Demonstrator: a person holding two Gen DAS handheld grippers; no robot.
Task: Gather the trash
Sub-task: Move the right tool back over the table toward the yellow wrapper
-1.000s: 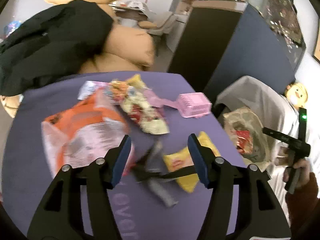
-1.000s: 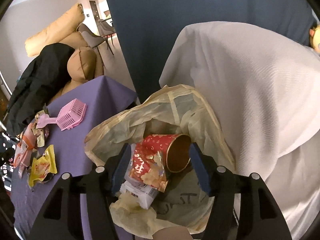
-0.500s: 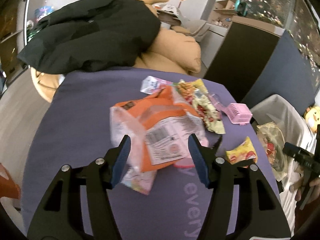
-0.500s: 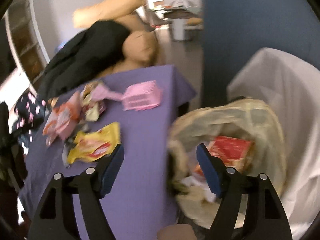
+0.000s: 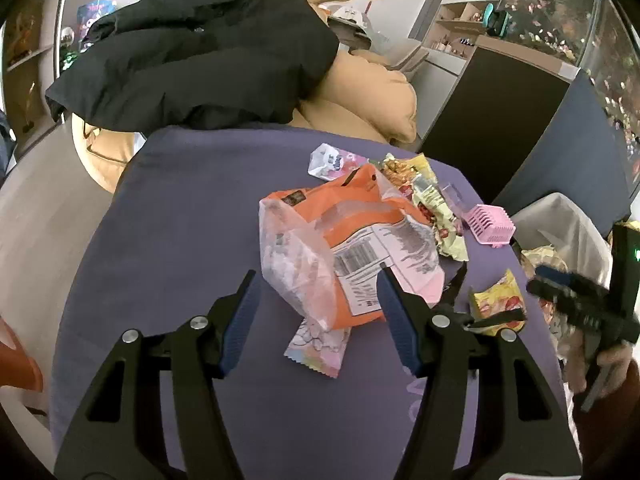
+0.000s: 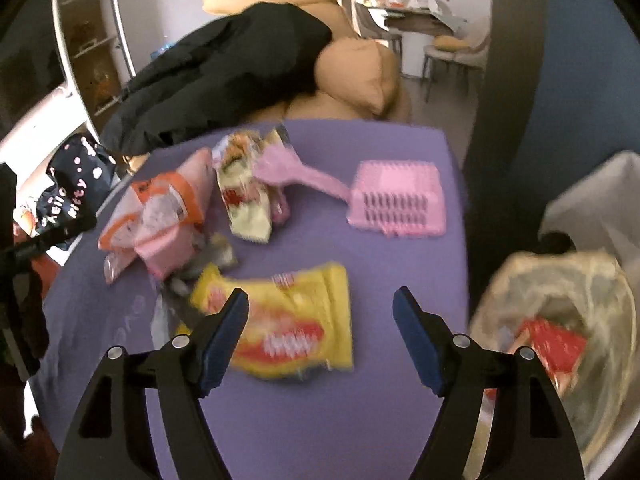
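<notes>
Hand-held gripper, left: fingers spread apart, empty, hanging above the purple worktop with the orange snack bag lying between and just beyond the tips

Hand-held gripper, right: fingers wide apart, empty, over the yellow wrapper; this view is blurred, so I read the fine detail with caution

Trash, items on the worktop:
- orange snack bag, crumpled, clear end puffed up toward my left fingers
- pink wrapper, flat, partly under the orange bag
- yellow wrapper, lying flat near the worktop edge closest to the bin
- green-and-yellow wrapper, beside the pink scoop
- small white sachet, at the far side of the pile

Destination: bin bag, off the right edge of the worktop, already holding a red packet

Handling notes, my judgement: I would take the yellow wrapper with the right, since it lies nearest the bag. Flat foil gives little to pinch, so I would come down over a raised crease or edge, close fully, and lift slowly. For the left, I would bite the puffed end of the orange bag, not the flat middle, and watch that the pink wrapper does not drag along
</notes>
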